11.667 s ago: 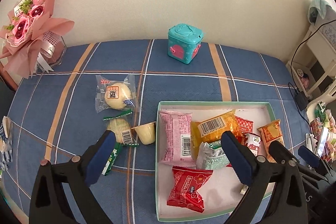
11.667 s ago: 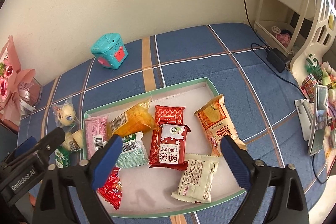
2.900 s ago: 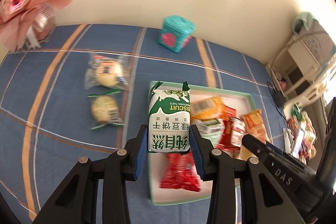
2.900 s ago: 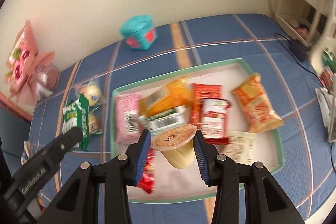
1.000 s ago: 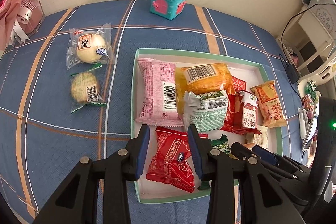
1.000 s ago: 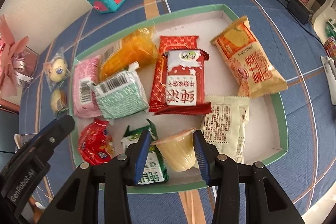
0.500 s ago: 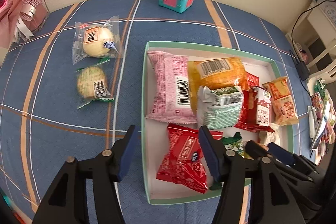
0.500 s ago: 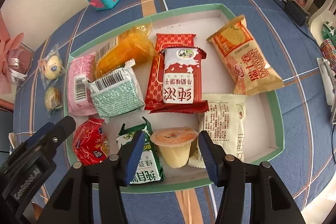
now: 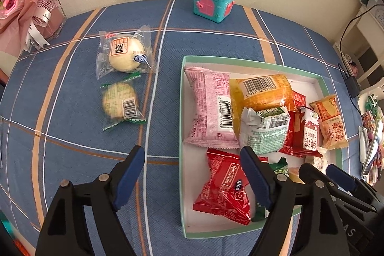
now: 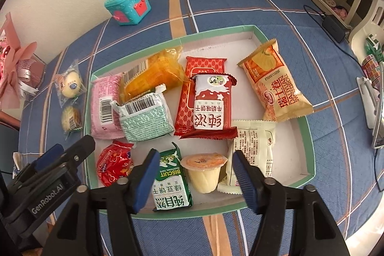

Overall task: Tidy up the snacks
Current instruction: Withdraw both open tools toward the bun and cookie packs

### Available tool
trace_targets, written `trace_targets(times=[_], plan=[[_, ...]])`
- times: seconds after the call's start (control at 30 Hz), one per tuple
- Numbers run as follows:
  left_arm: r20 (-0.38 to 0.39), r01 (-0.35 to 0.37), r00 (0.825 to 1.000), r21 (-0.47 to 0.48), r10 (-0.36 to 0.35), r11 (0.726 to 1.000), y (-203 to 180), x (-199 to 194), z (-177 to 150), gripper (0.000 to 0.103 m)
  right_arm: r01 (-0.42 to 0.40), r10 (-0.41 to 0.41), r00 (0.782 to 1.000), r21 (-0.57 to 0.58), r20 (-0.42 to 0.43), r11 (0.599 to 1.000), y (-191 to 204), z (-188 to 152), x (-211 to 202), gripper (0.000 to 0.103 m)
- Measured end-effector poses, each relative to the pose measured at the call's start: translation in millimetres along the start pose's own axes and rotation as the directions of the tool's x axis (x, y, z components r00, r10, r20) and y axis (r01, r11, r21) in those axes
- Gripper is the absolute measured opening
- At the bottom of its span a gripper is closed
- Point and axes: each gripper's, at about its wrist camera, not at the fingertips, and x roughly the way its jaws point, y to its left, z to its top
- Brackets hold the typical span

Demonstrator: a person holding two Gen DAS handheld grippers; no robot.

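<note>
Since the earlier view, biscuit pack and jelly cup have landed in the tray. Both tongs, left and right, have just been opening and stand apart, empty. Two buns remain on the desk, so it looks nearly finished.

Bright even daylight, soft shadows, sharp centre, fisheye-bent dark corners, right edge perhaps overexposed
</note>
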Motion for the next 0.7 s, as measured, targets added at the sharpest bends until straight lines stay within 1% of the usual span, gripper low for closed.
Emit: trace_targets(times=[0.03, 0.1, 0.2, 0.27, 0.33, 0.37, 0.43, 0.5, 0.57, 0.7], plan=[[0.002, -0.005, 1.0, -0.002, 0.005, 1.0, 0.8, 0.4, 0.3, 0.084, -0.002, 0.002, 1.0, -0.004, 0.002, 1.0, 0.0, -0.1, 0.3, 0.076], [0.007, -0.011, 1.0, -0.006, 0.011, 1.0, 2.1, 1.3, 0.5, 0.09, -0.004, 0.004, 1.0, -0.01, 0.008, 1.0, 1.1, 0.0, 1.1, 0.081], [0.014, -0.017, 1.0, -0.009, 0.017, 1.0, 5.1, 1.0, 0.8, 0.091, -0.008, 0.008, 1.0, -0.015, 0.014, 1.0, 0.4, -1.8, 0.7, 0.086], [0.016, -0.022, 1.0, -0.012, 0.022, 1.0, 6.5, 1.4, 0.6, 0.092, -0.01, 0.011, 1.0, -0.016, 0.018, 1.0, 0.8, -2.0, 0.4, 0.092], [0.018, -0.024, 1.0, -0.018, 0.024, 1.0, 7.6, 1.9, 0.8, 0.095, -0.016, 0.016, 1.0, -0.019, 0.023, 1.0, 1.6, -2.0, 0.1, 0.094], [0.02, -0.024, 1.0, -0.023, 0.024, 0.999, 8.8, 1.9, 1.2, 0.097, -0.019, 0.019, 1.0, -0.02, 0.024, 1.0, 1.8, -1.9, 0.2, 0.098], [0.027, -0.024, 0.999, -0.027, 0.025, 0.999, 11.0, 1.1, 1.8, 0.098, -0.021, 0.022, 0.999, -0.023, 0.031, 1.0, 2.6, -2.0, -0.8, 0.102], [0.034, -0.021, 0.999, -0.035, 0.022, 0.999, 13.2, 0.3, 3.5, 0.099, -0.02, 0.021, 0.999, -0.026, 0.035, 0.999, 4.1, -1.5, -0.8, 0.102], [0.047, 0.0, 0.999, -0.051, 0.002, 0.999, 20.9, -2.2, 7.4, 0.099, -0.033, 0.034, 0.999, -0.024, 0.035, 0.999, 5.5, -0.6, -1.1, 0.102], [0.081, 0.049, 0.996, -0.144, -0.037, 0.988, 56.4, -6.9, 20.0, 0.099, -0.102, 0.103, 0.993, -0.036, 0.055, 0.994, 17.4, 10.5, -7.6, 0.102]])
